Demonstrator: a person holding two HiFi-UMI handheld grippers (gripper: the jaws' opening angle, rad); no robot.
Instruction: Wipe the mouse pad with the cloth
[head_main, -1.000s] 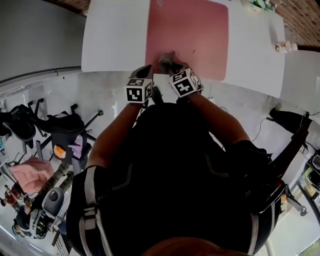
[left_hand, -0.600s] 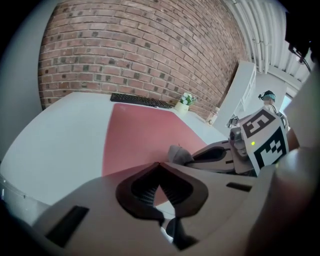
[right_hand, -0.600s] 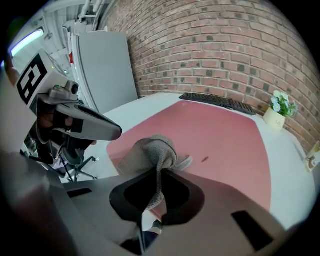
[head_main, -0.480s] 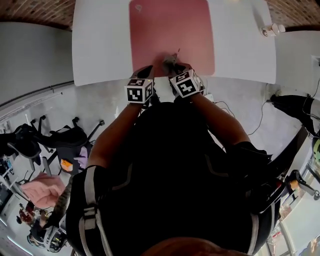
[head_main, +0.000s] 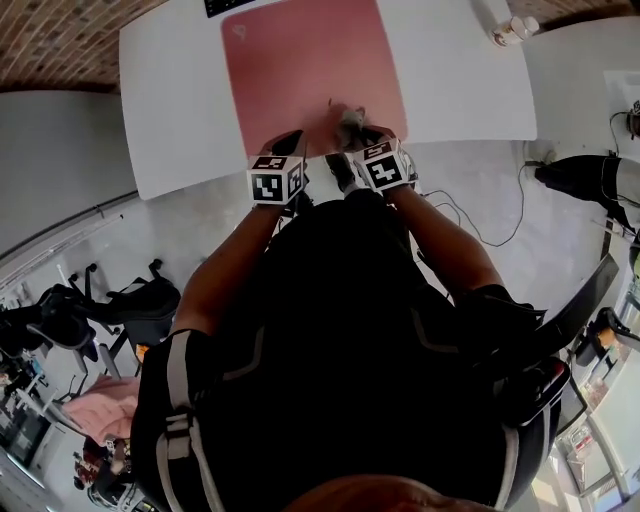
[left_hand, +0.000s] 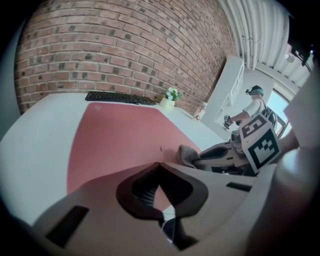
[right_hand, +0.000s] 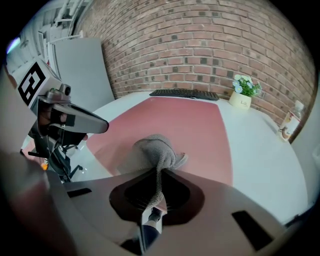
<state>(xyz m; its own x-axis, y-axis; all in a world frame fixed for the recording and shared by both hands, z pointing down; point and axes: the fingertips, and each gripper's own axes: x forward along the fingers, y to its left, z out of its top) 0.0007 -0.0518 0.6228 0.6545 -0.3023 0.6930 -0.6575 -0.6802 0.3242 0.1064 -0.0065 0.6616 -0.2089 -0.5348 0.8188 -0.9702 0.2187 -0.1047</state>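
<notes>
A crumpled grey terry cloth (right_hand: 156, 147) is pinched between the fingers of the right gripper (right_hand: 158, 172) and rests on the flat pink rectangular mouse pad (right_hand: 192, 120), near its front edge. The left gripper (left_hand: 159, 166) is held just beside, its fingers pressed together on nothing.

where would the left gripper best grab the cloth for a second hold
Probably take the bunched lump of the cloth that stands proud of the mouse pad, ahead of the right gripper, coming from its left side: the tail is already pinched in that gripper's jaws, so only the lump is free.
</notes>
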